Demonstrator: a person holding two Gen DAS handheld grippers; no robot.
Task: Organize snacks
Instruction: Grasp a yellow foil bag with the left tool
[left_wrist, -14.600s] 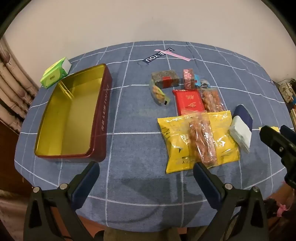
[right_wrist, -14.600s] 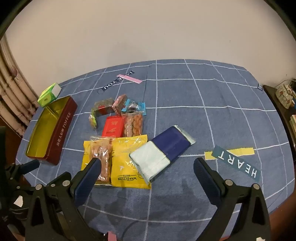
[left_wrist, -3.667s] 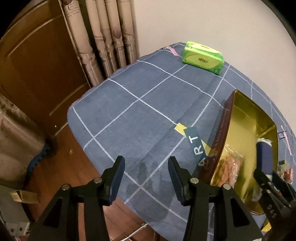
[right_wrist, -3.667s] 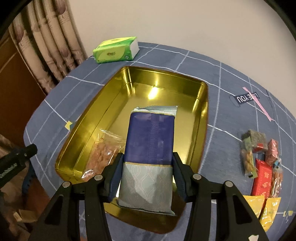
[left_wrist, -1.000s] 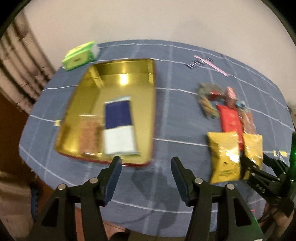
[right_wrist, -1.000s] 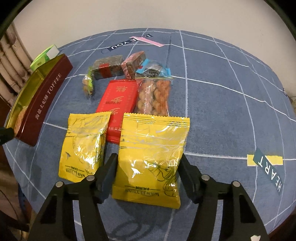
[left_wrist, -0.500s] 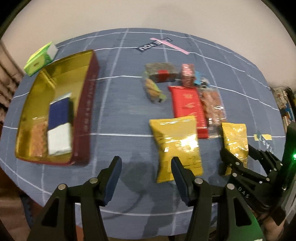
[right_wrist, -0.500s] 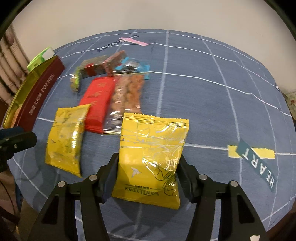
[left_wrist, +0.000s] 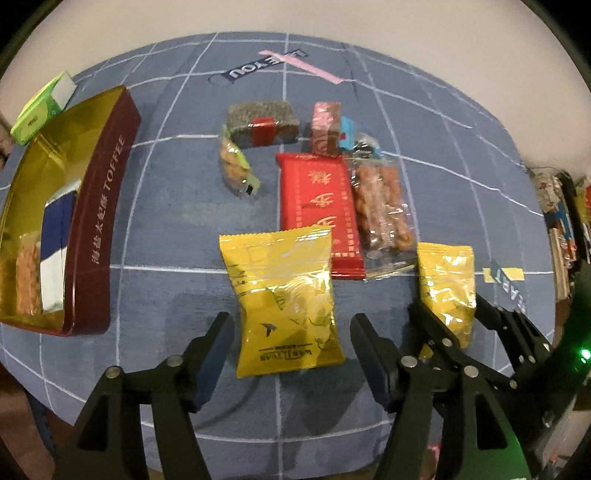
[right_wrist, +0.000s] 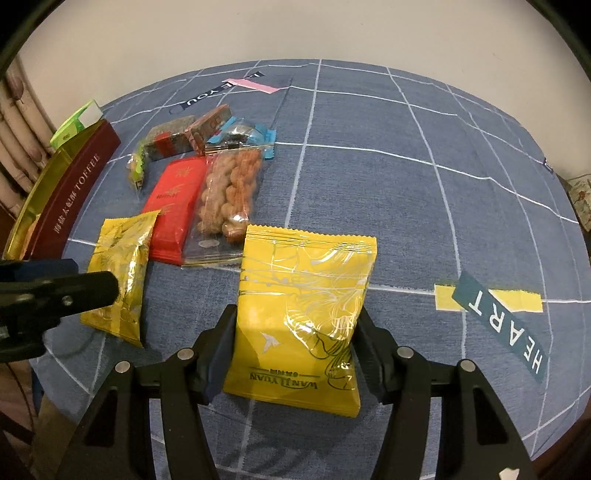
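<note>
Two yellow snack packets lie apart on the blue checked cloth. My left gripper (left_wrist: 291, 334) hangs over the left packet (left_wrist: 284, 291). Its jaws are opening and straddle the packet's lower half with a small gap on each side. My right gripper (right_wrist: 295, 332) is shut on the other yellow packet (right_wrist: 306, 295), the pads pressing its sides. In the left wrist view that packet (left_wrist: 447, 284) sits at the right between the right gripper's fingers (left_wrist: 430, 325). The maroon toffee tin (left_wrist: 107, 206) at the left holds a blue and white packet (left_wrist: 55, 229) and a bag of twists (left_wrist: 27, 280).
Behind the yellow packets lie a red packet (left_wrist: 317, 206), a clear bag of twists (left_wrist: 384, 206), a dark bar (left_wrist: 262, 125), a pink bar (left_wrist: 325, 125) and a small nut bag (left_wrist: 232, 166). A green tissue pack (left_wrist: 40, 107) sits behind the tin. The table edge is close below.
My left gripper swung right from the tin to the left yellow packet and its jaws widened. My right gripper drew its yellow packet to the right, away from the other one.
</note>
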